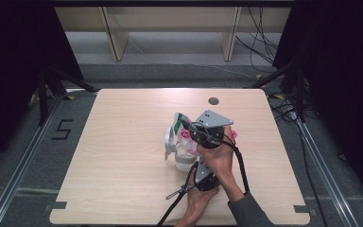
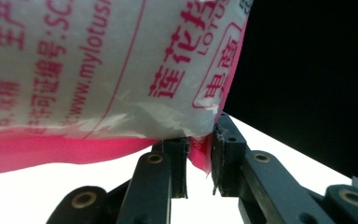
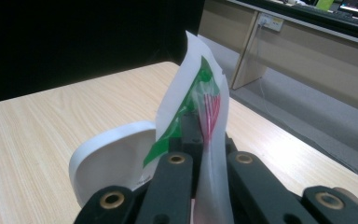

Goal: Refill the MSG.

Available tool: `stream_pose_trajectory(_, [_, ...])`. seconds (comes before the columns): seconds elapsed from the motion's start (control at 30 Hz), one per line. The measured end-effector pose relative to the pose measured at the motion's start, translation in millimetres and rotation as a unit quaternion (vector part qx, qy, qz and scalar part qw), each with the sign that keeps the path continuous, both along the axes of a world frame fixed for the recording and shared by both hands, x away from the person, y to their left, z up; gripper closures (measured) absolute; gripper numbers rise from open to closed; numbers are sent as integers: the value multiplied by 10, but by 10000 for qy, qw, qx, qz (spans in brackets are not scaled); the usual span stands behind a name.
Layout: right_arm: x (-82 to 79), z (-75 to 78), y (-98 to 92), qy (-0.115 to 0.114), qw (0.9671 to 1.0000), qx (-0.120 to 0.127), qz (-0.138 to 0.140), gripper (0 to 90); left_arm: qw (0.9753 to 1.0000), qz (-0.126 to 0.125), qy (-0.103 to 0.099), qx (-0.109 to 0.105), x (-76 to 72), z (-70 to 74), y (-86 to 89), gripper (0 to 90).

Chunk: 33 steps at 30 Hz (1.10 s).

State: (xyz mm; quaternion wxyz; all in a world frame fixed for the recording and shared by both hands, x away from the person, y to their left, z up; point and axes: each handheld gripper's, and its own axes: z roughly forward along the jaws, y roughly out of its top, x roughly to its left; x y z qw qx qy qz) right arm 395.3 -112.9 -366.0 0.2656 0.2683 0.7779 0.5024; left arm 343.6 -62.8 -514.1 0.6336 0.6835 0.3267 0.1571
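The bag (image 1: 185, 134), a white plastic packet with pink and green print, sat over a white container (image 1: 183, 160) near the middle of the desk (image 1: 123, 142), slightly right of centre.

The right gripper (image 1: 187, 124), with its grey plate on top, was at the upper end of the bag. In the right gripper view its jaws were pressed together on the bag's top edge (image 3: 200, 112), film caught between them, and the white-green corner stood upright above the jaws. A white round lid (image 3: 116, 163) stood open just beside the jaws on their left, wood desk (image 3: 51, 121) behind it.

The left gripper (image 1: 194, 171) was nearer the person, just beside the container at its right. In the left gripper view it was pinching the pink lower corner of the bag (image 2: 121, 70): the jaws stood close with a thin fold of pink film held at the tips and a narrow gap lower down. Red Chinese print and a web address ran across the white film, with a pink band along its lower edge.

Both hands came in from the bottom edge of the high view, black cables trailing from the grippers. Shelving and floor cables lay beyond the desk's far edge.
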Motion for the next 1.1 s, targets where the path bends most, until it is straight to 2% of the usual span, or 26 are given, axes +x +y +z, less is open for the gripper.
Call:
stream_pose_trajectory(0.07, [-4, 1, 0, 30, 10000, 5, -2, 900, 10000, 2, -3, -2, 2, -2, -1, 776])
stream_pose_trajectory(0.13, [8, -1, -3, -44, 10000, 23, 9, 900, 10000, -13, -9, 1, 3, -4, -3, 776])
stream_pose_trajectory(0.23, [4, -2, -7, 71, 10000, 41, 8, 900, 10000, -10, -2, -3, 1, -5, -2, 776])
stream_pose_trajectory(0.27, [11, -1, -10, -34, 10000, 17, 2, 900, 10000, -5, 1, -6, 3, -4, -3, 776])
stream_pose_trajectory(0.33, [5, -1, -1, -61, 10000, -4, 5, 900, 10000, -4, -5, -9, 4, -2, -5, 775])
stream_pose_trajectory(0.37, [-8, 6, -3, 71, 10000, -34, 27, 900, 10000, -7, 0, -4, 3, -2, -3, 775])
stream_pose_trajectory(0.5, [8, -2, -8, -46, 10000, 7, 4, 900, 10000, -15, 1, -4, 3, -4, -6, 775])
stream_pose_trajectory(0.63, [-6, 0, -12, 143, 9999, 78, -28, 900, 10000, -17, -11, 14, 1, -6, -2, 775])
stream_pose_trajectory(0.77, [7, 4, -14, -44, 10000, -14, -11, 900, 10000, 5, -9, 25, 1, -3, -7, 775])
stream_pose_trajectory(0.83, [7, -3, -10, 22, 10000, 74, -18, 900, 10000, 10, -9, 44, 1, -3, -5, 776])
stream_pose_trajectory(0.87, [-7, -2, -7, 99, 9999, 70, -42, 900, 9999, 60, 5, 127, -4, 4, -5, 775])
stream_pose_trajectory(0.97, [4, -1, 0, -68, 10000, -2, -12, 900, 9999, 41, -2, 97, 0, 5, -7, 775])
stream_pose_trajectory(1.0, [6, 3, -6, -106, 9999, -34, -35, 900, 10000, -4, -20, 14, 7, 0, -9, 776])
stream_pose_trajectory(1.1, [-1, 6, -3, -27, 10000, -40, 42, 900, 10000, -1, -20, -10, 10, 0, -14, 776])
